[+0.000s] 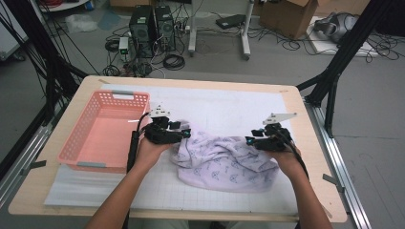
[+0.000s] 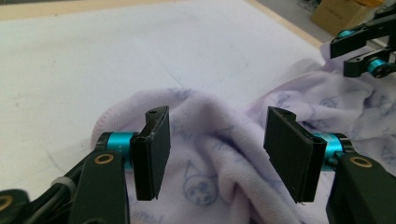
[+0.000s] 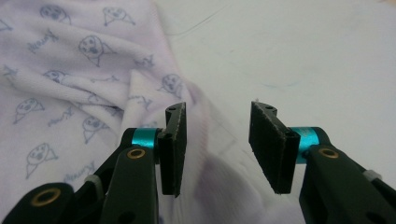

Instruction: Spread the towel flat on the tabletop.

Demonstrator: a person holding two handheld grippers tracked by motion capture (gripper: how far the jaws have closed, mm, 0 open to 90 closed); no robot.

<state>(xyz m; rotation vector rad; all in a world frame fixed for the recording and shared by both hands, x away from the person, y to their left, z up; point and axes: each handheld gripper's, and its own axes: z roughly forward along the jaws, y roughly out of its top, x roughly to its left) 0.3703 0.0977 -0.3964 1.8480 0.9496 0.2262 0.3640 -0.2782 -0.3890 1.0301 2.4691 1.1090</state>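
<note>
While my left claw [image 2: 212, 154] stands released, its pads apart and pressing nothing, the lilac printed cloth [image 1: 224, 162] lies crumpled just beneath and ahead of it — a fold rising between the jaws, untouched. My right claw [image 3: 217, 147] is released too, its jaws parted over the cloth's edge, bare white mat [image 3: 303, 56] beyond. Behind my left claw sits a pink basket [image 1: 76, 143] — well apart from the cloth.
</note>
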